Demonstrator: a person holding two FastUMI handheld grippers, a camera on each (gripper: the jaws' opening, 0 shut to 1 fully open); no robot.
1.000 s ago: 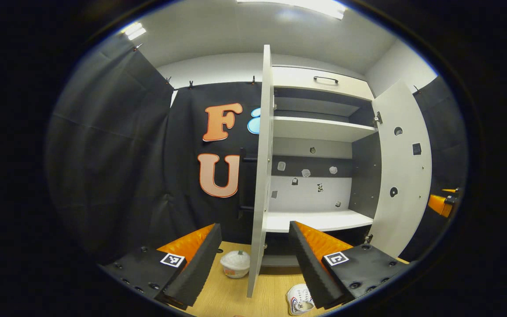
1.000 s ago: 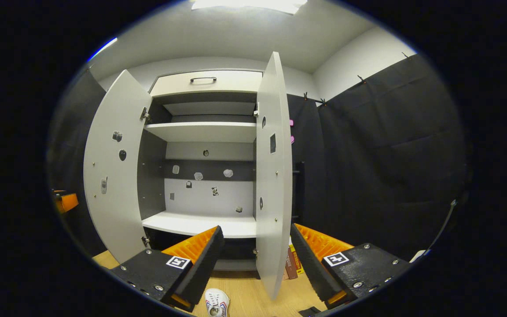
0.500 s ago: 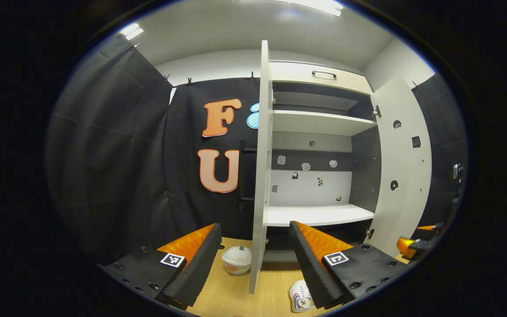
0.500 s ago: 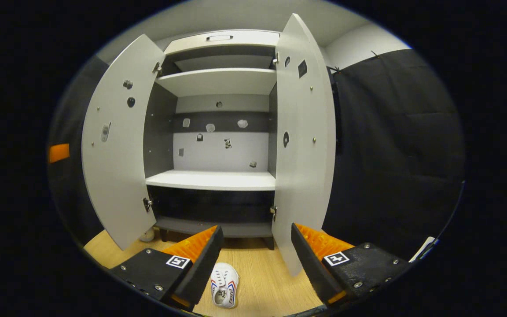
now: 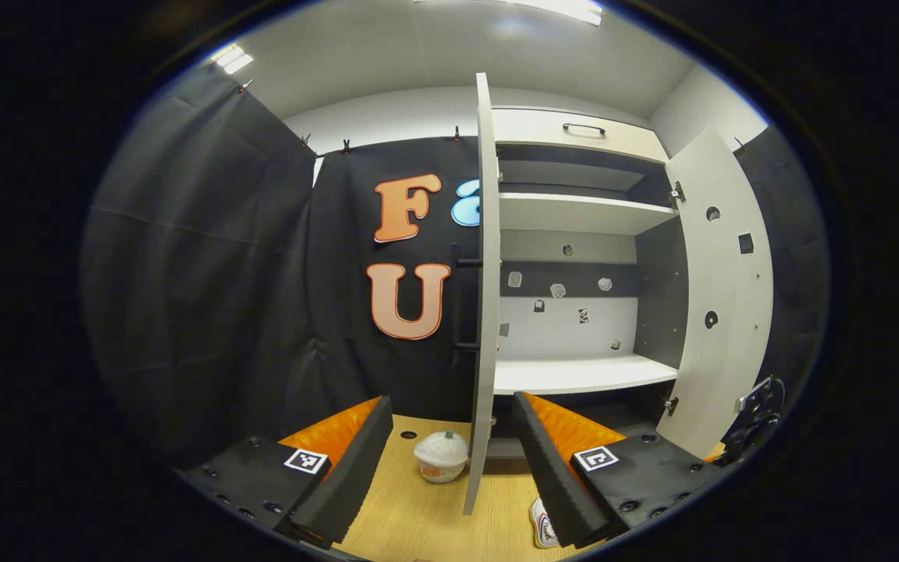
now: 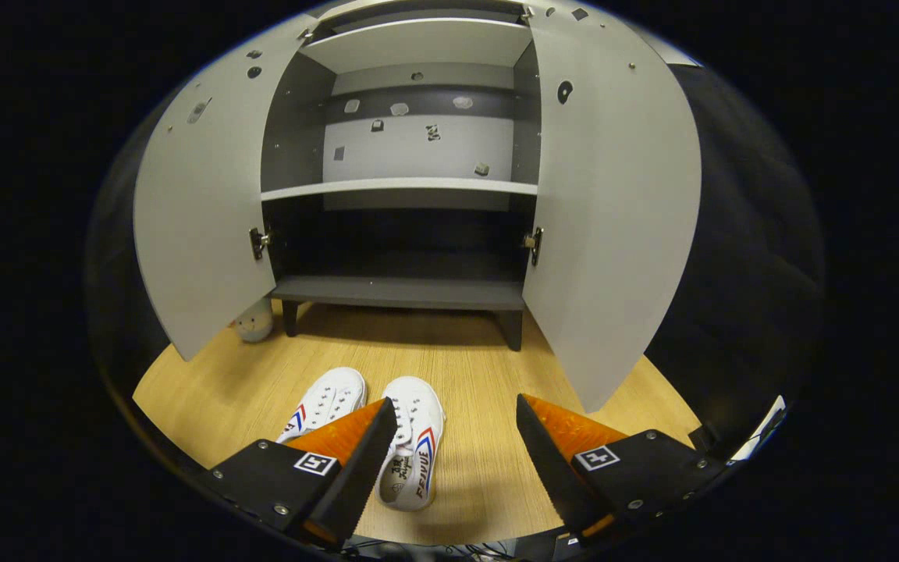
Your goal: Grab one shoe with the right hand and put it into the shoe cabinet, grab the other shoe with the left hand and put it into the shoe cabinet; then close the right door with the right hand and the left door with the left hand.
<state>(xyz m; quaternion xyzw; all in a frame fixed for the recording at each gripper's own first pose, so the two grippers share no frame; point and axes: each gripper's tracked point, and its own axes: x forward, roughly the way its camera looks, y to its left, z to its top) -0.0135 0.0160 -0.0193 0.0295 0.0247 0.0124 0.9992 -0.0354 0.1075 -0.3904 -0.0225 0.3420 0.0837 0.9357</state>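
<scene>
below, two white shoes [image 6: 410, 437] are seen side by side on the wood floor [image 6: 465, 367] before the shoe cabinet [image 6: 403, 289], both doors swung wide. the right gripper [image 6: 449, 460] is held spread above them; the left gripper [image 5: 449, 460] is likewise spread, gripping nothing.

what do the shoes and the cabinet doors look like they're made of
Shoes: likely white canvas, matte, with eyelet rows and red-blue side stripes. Cabinet doors: probably laminated board, smooth, matte pale grey, flat with metal hinges. Floor: wood-look grain, maybe laminate.
</scene>
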